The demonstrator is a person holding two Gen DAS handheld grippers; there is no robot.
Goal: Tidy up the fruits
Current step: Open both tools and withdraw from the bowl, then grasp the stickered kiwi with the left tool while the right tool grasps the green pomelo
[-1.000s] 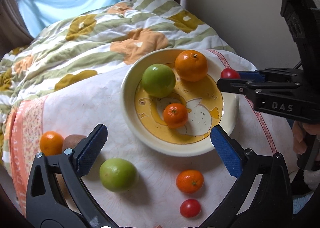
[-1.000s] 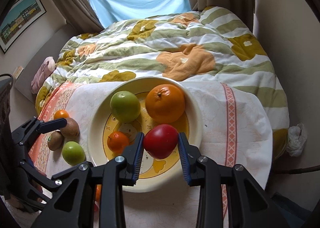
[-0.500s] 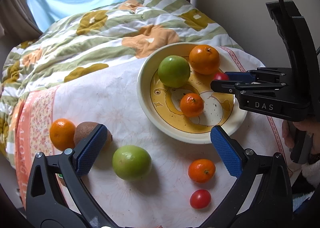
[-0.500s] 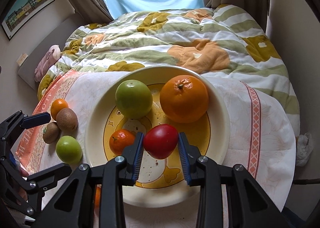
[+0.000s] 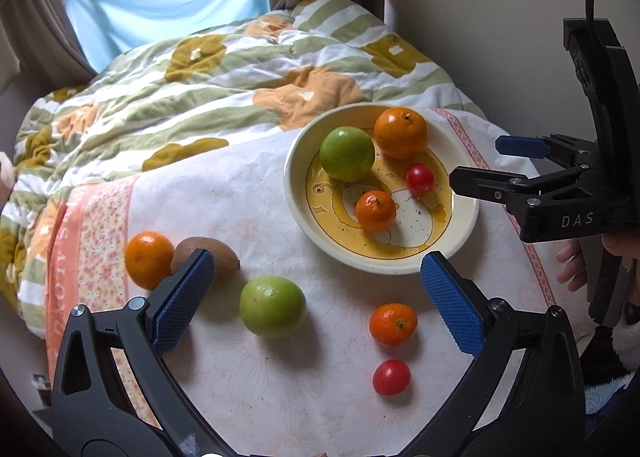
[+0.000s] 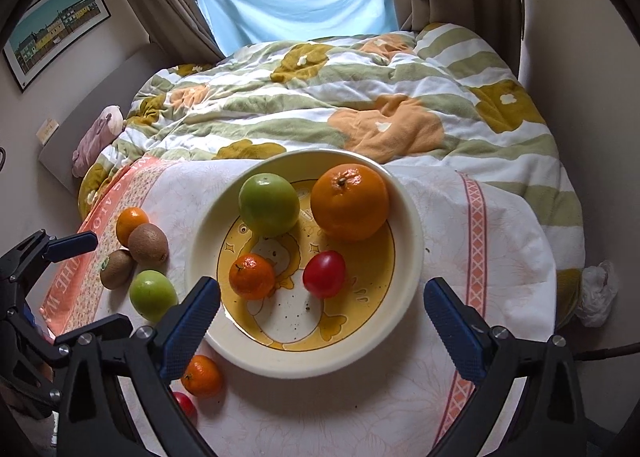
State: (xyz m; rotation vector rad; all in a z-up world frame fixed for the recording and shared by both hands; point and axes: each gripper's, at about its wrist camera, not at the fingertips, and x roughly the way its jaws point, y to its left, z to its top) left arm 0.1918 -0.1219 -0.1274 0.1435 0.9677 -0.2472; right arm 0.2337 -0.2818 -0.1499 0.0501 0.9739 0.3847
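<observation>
A cream and yellow bowl (image 6: 408, 257) (image 5: 466, 223) holds a green apple (image 6: 269, 204), a big orange (image 6: 349, 201), a small mandarin (image 6: 251, 276) and a red tomato (image 6: 323, 273). My right gripper (image 6: 320, 315) is open and empty just in front of the bowl; it also shows in the left wrist view (image 5: 480, 163). My left gripper (image 5: 316, 295) is open and empty over loose fruit on the cloth: a green apple (image 5: 273, 306), a mandarin (image 5: 393, 324), a small tomato (image 5: 391, 377), a kiwi (image 5: 208, 257) and an orange (image 5: 148, 259).
The fruit lies on a white cloth with a pink border (image 5: 92, 241), spread over a bed with a flowered quilt (image 6: 320, 105). A second kiwi (image 6: 117, 269) lies by the border. A wall (image 5: 500, 17) is close on the right.
My right gripper has opened and let the red tomato go into the bowl, then drawn back. My left gripper has shifted left over the loose fruit.
</observation>
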